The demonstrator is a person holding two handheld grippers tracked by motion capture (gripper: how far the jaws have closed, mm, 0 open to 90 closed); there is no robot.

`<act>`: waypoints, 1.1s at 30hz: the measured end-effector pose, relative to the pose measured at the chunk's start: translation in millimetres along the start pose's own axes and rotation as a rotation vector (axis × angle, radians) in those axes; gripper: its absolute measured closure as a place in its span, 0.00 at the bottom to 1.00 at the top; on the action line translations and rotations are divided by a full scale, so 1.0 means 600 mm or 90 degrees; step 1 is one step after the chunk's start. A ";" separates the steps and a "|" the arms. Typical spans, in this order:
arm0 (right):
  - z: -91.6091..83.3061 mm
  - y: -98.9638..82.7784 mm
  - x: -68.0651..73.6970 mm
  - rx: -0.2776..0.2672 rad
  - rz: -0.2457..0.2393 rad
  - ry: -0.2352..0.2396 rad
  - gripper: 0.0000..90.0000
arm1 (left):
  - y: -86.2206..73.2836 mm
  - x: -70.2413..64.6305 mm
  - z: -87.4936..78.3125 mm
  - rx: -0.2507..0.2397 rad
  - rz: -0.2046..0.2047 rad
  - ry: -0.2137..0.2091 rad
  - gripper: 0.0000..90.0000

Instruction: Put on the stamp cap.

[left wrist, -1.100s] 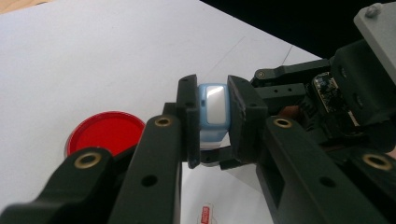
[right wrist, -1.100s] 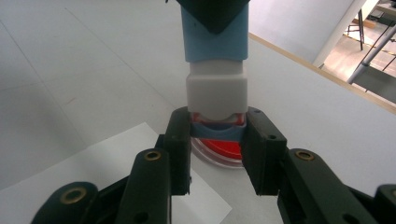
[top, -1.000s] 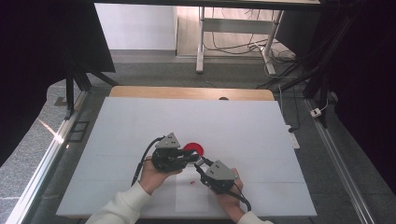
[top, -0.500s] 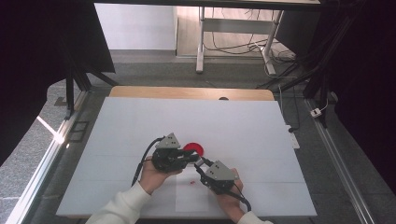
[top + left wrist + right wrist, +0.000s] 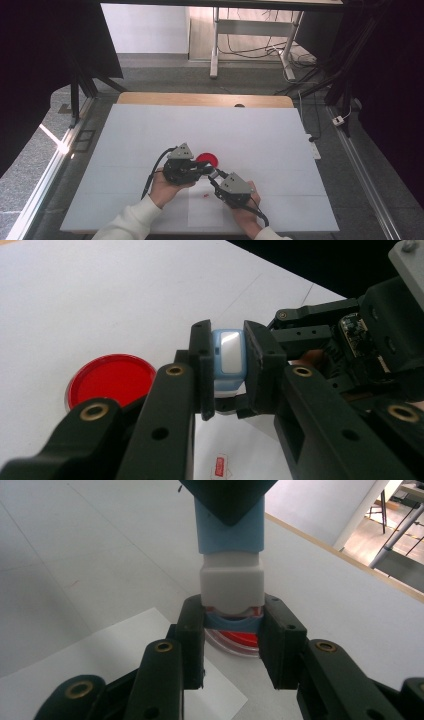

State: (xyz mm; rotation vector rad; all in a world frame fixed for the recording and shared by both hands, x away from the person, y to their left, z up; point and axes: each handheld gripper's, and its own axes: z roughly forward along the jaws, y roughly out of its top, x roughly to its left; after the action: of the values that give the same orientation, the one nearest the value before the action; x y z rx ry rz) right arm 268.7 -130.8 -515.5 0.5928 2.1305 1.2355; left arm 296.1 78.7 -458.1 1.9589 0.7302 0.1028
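High view: both grippers meet near the front middle of the white table (image 5: 150, 130), left gripper (image 5: 204, 169) coming in from 9 o'clock and right gripper (image 5: 214, 176) from about 4 o'clock, tips basically touching. A red round lid (image 5: 208, 159) lies flat on the table just at 12 o'clock of that meeting point. There's also a tiny red sticker (image 5: 205, 195) on a sheet of paper (image 5: 210, 210) at 6 o'clock of the tips.

The left gripper view shows its 2 jaws clamped narrow on a small blue and white block (image 5: 226, 360), holding it by the sides, with the red lid off at 9 o'clock on the table.

In the right gripper view the right gripper's jaws pinch the bottom end of that same block (image 5: 231, 565), white section nearest, blue section beyond it at 12 o'clock. So both grippers are gripping 1 piece, held up off the table, right above the lid's near edge.
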 end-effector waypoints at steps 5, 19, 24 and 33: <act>0.001 0.000 0.001 0.004 -0.004 0.000 0.72 | 0.000 0.001 0.002 0.006 -0.003 0.000 0.84; 0.003 -0.003 0.003 0.019 -0.022 0.000 0.72 | -0.002 0.003 0.005 0.031 -0.009 -0.003 0.84; 0.004 -0.002 0.009 0.030 -0.045 -0.002 0.72 | -0.003 0.003 0.009 0.046 -0.009 -0.004 0.85; 0.002 -0.001 0.009 0.030 -0.045 -0.001 0.72 | -0.006 0.007 0.012 0.044 -0.024 -0.017 0.85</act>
State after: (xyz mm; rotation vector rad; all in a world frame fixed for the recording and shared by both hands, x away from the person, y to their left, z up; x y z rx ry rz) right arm 265.5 -126.7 -517.8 0.5337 2.1665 1.1490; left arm 300.6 76.6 -465.8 2.0079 0.7613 0.0290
